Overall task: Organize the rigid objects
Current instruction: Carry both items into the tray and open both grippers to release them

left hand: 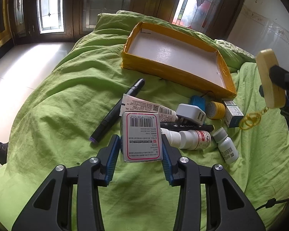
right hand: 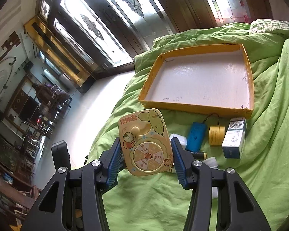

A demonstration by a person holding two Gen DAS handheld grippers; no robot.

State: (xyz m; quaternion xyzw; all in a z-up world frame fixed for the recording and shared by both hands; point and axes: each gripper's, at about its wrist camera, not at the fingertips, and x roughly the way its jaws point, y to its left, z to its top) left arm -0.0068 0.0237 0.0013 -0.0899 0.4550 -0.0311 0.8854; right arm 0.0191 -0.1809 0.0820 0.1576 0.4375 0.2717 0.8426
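Left gripper (left hand: pixel 141 148) clamping medicine box (left hand: pixel 141 136), right gripper (right hand: pixel 146 155) gripping toy card (right hand: pixel 145 141) (its keychain hidden), tray (right hand: pixel 248 61) behind.

A white medicine box (left hand: pixel 141 136) with red frame and a yellow toy card (right hand: pixel 145 142) are lifted; the yellow-edged tray (right hand: pixel 198 80) lies on the green cover.

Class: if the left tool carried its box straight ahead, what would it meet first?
Probably the white tube lying just beyond the barcode box held in the left tool; depth is uncertain.

left tool (left hand: pixel 140 155) | right tool (right hand: pixel 146 158) | black frames | blue ribbed pads | silver screws
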